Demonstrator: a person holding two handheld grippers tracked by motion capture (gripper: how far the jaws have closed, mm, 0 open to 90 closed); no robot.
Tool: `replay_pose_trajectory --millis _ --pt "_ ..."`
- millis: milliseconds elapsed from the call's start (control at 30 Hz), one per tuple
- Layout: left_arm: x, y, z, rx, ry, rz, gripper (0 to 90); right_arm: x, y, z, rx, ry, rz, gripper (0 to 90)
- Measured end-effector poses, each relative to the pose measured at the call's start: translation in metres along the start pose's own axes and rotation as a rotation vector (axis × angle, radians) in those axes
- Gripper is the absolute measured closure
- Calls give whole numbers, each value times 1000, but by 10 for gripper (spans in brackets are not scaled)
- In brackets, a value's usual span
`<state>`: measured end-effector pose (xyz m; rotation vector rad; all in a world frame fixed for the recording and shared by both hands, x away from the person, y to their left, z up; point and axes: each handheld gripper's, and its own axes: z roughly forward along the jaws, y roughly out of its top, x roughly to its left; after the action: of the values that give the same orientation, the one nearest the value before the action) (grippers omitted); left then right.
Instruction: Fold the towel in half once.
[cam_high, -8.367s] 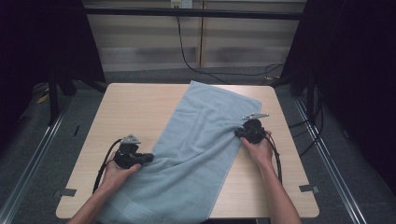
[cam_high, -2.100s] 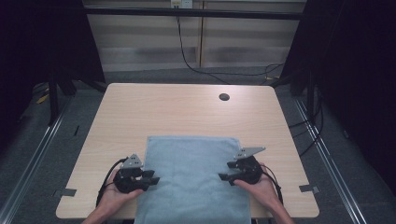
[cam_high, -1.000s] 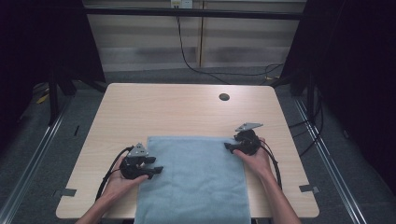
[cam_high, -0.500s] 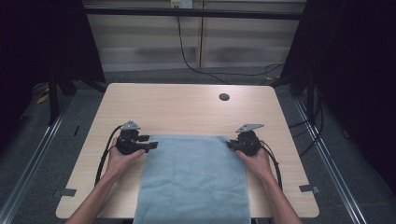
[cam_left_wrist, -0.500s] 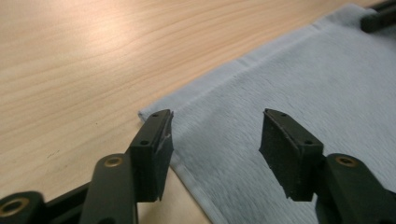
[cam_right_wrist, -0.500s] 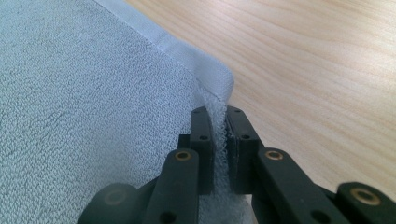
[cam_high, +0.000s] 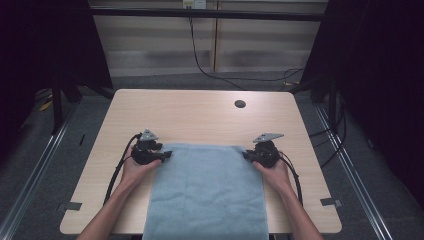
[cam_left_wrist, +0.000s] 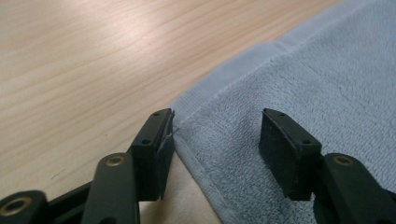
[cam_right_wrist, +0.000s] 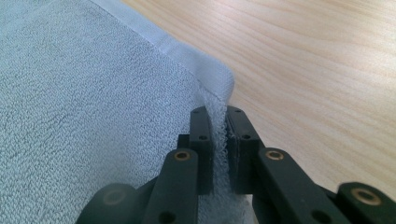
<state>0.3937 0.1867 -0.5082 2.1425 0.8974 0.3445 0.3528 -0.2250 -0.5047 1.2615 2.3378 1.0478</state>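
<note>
We just clamped our right gripper (cam_right_wrist: 219, 140) on the towel's (cam_high: 207, 192) far-right corner; our left gripper (cam_left_wrist: 215, 140), jaws apart, straddles the far-left corner, ready to pinch.

towel (cam_high: 207, 190): light blue, flat, hangs over near table (cam_high: 200, 115) edge
left gripper (cam_high: 165, 156): at towel's far-left corner
right gripper (cam_high: 247, 156): at far-right corner
</note>
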Motion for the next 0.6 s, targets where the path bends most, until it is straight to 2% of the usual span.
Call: replay_pose_trajectory --millis 33,100,133,167,233,300,400,533,600 --pt "-1 0 0 1 -24 10 505 1 0 0 5 -3 2 828" --pt "-3 1 0 0 -44 20 564 2 1 0 3 -3 -2 827" --pt "-3 1 0 2 -54 15 632 2 0 0 0 3 -6 828" --pt "-3 1 -1 4 -51 9 665 2 1 0 3 3 -5 828" --pt "-2 0 -1 -1 -85 -24 760 1 0 0 -1 20 13 828" --pt "-1 -1 -1 -6 -100 -38 820 0 0 -1 1 38 31 830" --pt "1 -1 -4 -9 -128 -62 839 -2 0 -1 -8 51 50 836" --pt "4 -1 -16 -63 -165 -113 841 -3 2 -6 -30 72 75 847" --pt "2 -1 -24 -88 -176 -133 841 -4 6 -13 -66 86 83 848"
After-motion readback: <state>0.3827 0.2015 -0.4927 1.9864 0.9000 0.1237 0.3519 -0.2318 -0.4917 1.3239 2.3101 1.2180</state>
